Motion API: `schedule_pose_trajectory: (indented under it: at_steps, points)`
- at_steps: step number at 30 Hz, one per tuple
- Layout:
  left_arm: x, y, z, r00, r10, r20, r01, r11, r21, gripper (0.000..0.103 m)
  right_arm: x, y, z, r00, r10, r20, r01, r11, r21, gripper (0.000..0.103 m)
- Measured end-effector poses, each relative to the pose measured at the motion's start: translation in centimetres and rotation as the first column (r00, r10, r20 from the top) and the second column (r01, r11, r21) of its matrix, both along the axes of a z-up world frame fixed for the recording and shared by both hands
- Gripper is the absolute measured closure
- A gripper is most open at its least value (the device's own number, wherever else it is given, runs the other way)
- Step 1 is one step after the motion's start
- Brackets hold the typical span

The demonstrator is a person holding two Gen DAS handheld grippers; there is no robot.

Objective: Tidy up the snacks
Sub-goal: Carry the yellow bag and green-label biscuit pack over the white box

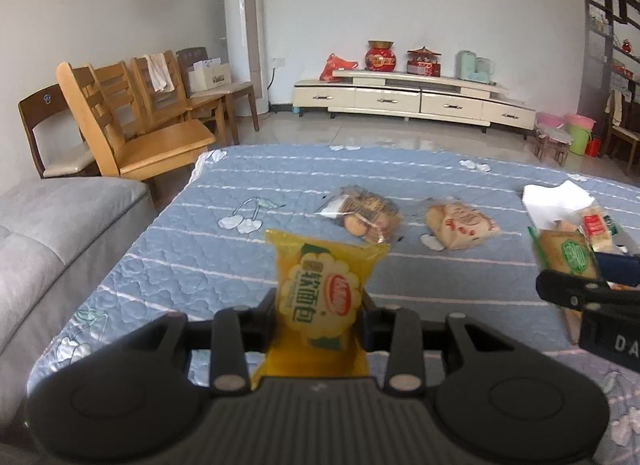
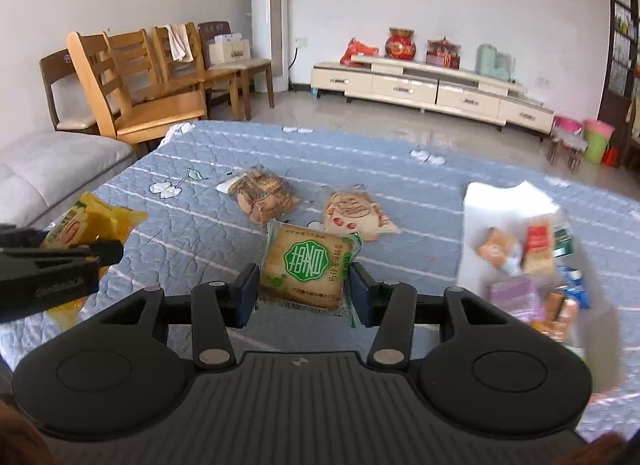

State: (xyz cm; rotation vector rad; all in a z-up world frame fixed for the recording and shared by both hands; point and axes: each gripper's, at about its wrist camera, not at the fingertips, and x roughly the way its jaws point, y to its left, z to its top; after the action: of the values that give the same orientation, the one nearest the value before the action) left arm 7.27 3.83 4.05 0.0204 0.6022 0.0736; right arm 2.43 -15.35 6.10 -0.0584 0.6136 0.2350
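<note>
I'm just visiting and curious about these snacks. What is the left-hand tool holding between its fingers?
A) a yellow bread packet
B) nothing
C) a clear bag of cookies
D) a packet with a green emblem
A: in the left wrist view the left gripper has its fingers closed on the yellow bread packet; the green-emblem packet sits in the right gripper.

2 grippers (image 1: 320, 305), 4 loose snack packets (image 2: 306, 265).
</note>
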Motion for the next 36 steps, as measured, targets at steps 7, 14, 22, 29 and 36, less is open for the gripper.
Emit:
schedule_pose_trajectory:
  at_steps: [7,14,22,29,36]
  points:
    - [-2.5,-1.5,1.4,0.999,-0.028,0.018,0.028,1.000,0.001,0.067,-3.3,-1.9,1.8,0.999,-0.025,0.029,0.025,1.000,0.003,0.043]
    - [-4.5,-2.6,2.3,0.998,-0.051,0.034,0.051,0.999,0.003,0.067,-6.0,-2.9,2.7,0.998,-0.035,0.051,0.035,0.999,-0.007,0.043]
    - [-5.7,-3.7,3.1,0.996,-0.076,0.053,0.076,0.997,0.004,0.067,-8.1,-3.9,3.7,0.995,-0.056,0.083,0.057,0.998,-0.005,0.043]
    - [-6.2,-4.8,3.3,0.993,-0.099,0.062,0.099,0.995,0.007,0.067,-9.3,-4.8,4.2,0.991,-0.072,0.110,0.073,0.997,-0.005,0.043]
    - [-6.4,-5.8,3.4,0.990,-0.124,0.062,0.124,0.992,0.007,0.067,-9.8,-5.4,4.3,0.989,-0.081,0.121,0.082,0.997,-0.004,0.043]
